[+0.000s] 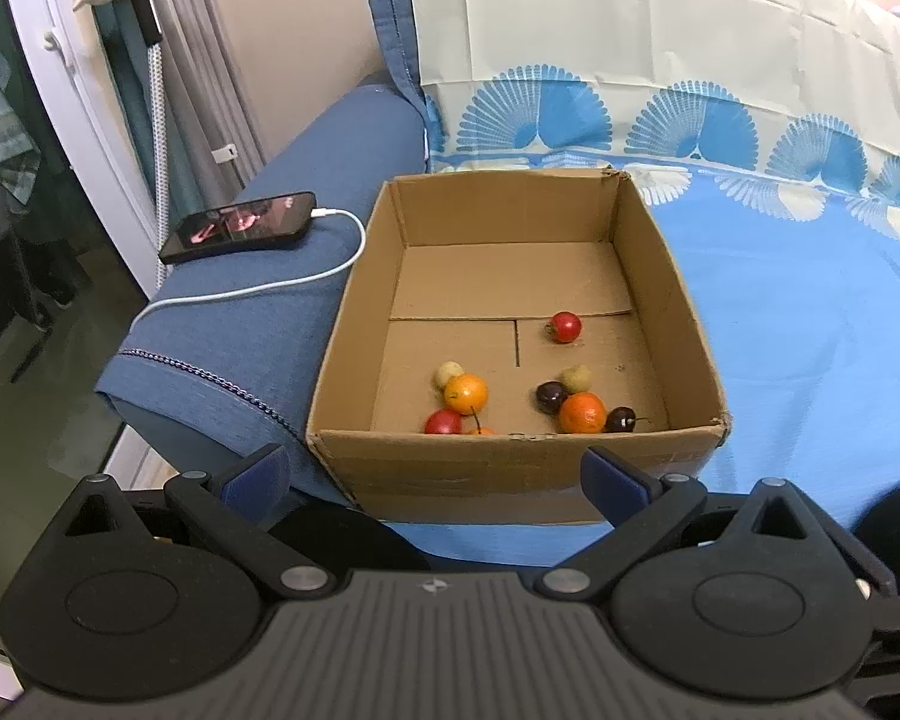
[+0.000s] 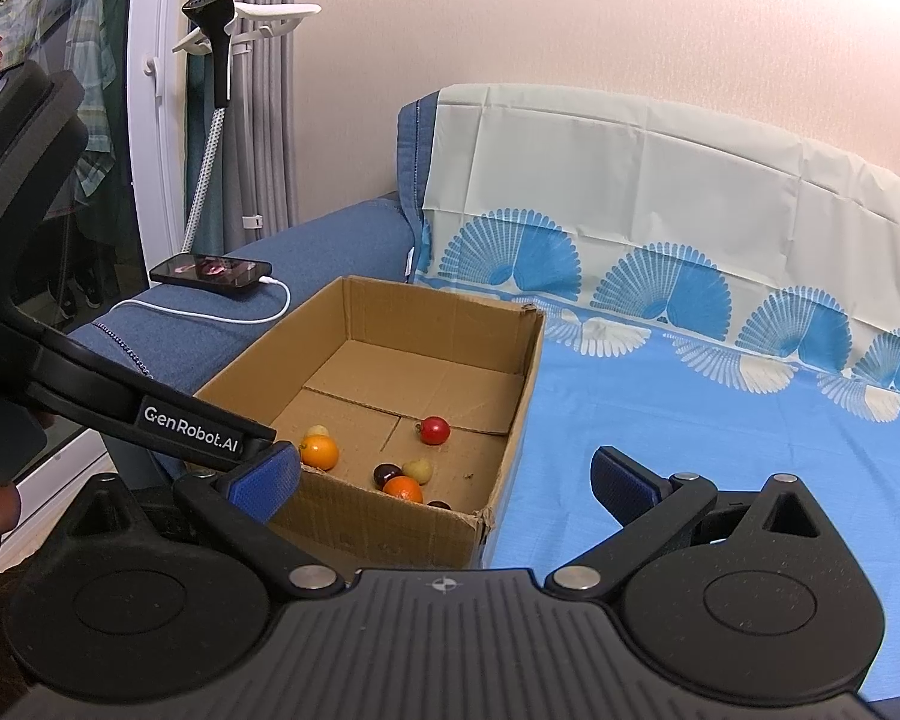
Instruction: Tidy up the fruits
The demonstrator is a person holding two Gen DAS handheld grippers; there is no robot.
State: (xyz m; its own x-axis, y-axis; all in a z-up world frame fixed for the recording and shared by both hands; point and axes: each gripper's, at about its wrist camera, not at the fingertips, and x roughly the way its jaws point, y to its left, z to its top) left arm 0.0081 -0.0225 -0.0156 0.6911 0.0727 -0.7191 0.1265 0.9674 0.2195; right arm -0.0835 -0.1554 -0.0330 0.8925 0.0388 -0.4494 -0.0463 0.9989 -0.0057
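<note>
The cardboard box [image 1: 510,462] is plain brown. Inside it lie two orange fruits [image 1: 582,413], two red ones [image 1: 566,326], two dark purple ones [image 1: 551,397] and two pale yellow ones [image 1: 576,378]. The sheet [image 1: 810,312] is light blue with darker blue and cream fan shapes. The sofa arm [image 1: 258,324] is denim blue. The phone [image 1: 240,227] is black, its cable [image 1: 306,282] white. The tongs [image 1: 438,474] are black with blue pads [image 1: 615,474].

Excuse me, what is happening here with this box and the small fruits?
A person holds two grippers in front of a cardboard box on a sofa with a blue cover. Both the left gripper and the right gripper are open and hold nothing. The small fruits, such as an orange and a red fruit, lie inside the box.
</note>
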